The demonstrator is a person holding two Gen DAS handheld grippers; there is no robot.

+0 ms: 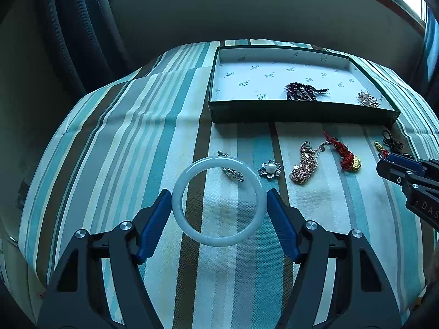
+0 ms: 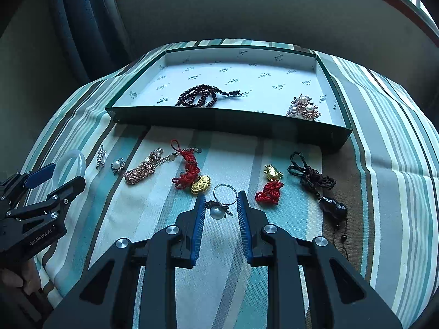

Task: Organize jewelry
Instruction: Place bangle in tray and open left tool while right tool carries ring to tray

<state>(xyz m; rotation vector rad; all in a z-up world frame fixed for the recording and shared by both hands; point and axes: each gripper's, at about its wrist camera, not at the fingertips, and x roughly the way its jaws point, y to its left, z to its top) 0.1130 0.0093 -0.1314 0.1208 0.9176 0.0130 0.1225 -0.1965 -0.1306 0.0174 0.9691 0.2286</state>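
Observation:
My left gripper [image 1: 218, 195] is shut on a pale jade bangle [image 1: 216, 240], with a blue pad against each side of the ring. It holds the bangle over the striped cloth, near the left end of the row of jewelry. My right gripper [image 2: 221, 200] has its pads closed in on a silver ring with a pearl [image 2: 216, 212], touching it on both sides. The green box [image 2: 219, 122] with white lining lies behind and holds dark red beads [image 2: 200, 98] and a pearl cluster brooch [image 2: 303, 108]. The left gripper [image 2: 59, 178] also shows at the right wrist view's left edge.
Several loose pieces lie in a row before the box: a silver pin [image 2: 100, 156], a pearl flower brooch [image 2: 118, 164], a rose-gold chain [image 2: 142, 171], two red knots with gold charms [image 2: 189, 175] [image 2: 270, 189] and a black cord pendant [image 2: 323, 192].

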